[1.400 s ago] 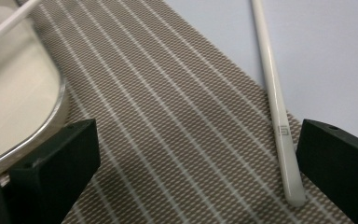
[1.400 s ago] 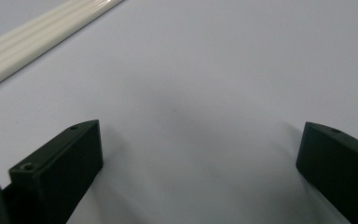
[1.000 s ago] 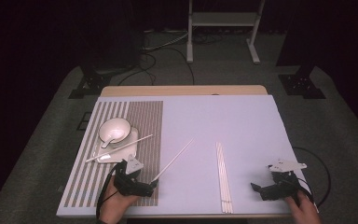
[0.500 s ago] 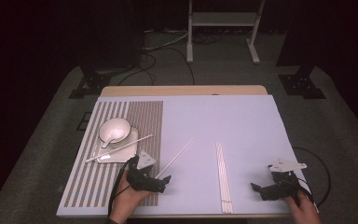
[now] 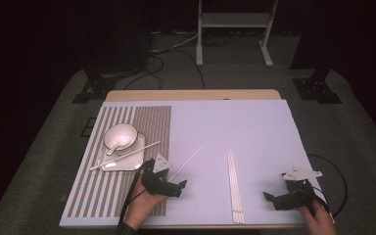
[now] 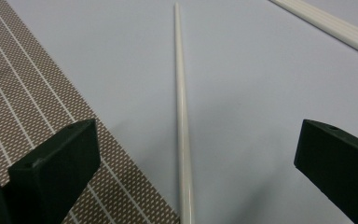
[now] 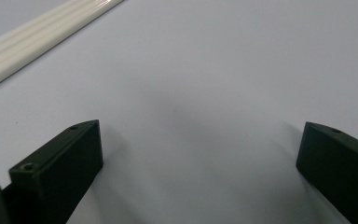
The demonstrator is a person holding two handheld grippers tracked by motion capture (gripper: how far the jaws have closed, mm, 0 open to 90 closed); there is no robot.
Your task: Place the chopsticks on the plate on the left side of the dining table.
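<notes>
A single white chopstick point(image 5: 188, 161) point(image 6: 182, 126) lies slanted on the pale blue mat, its near end between the jaws of my left gripper point(image 5: 177, 186) point(image 6: 196, 172), which stands open and low over it. Several white chopsticks point(image 5: 234, 185) point(image 7: 37, 35) lie side by side near the mat's front middle. Another chopstick point(image 5: 126, 154) rests across a white saucer point(image 5: 127, 159) on the striped placemat point(image 5: 122, 161). A white bowl point(image 5: 120, 135) with a spoon sits on that saucer. Near the front right, my right gripper point(image 5: 270, 198) point(image 7: 198, 168) hangs open over bare mat, holding nothing.
The blue mat point(image 5: 254, 132) covers most of the wooden table point(image 5: 191, 94). Dark floor, cables and a metal stand point(image 5: 235, 29) lie beyond the far edge. A cable point(image 5: 335, 181) trails off the table's right side.
My left gripper has moved rightward off the striped placemat to the near end of the slanted chopstick. The right gripper has stayed still.
</notes>
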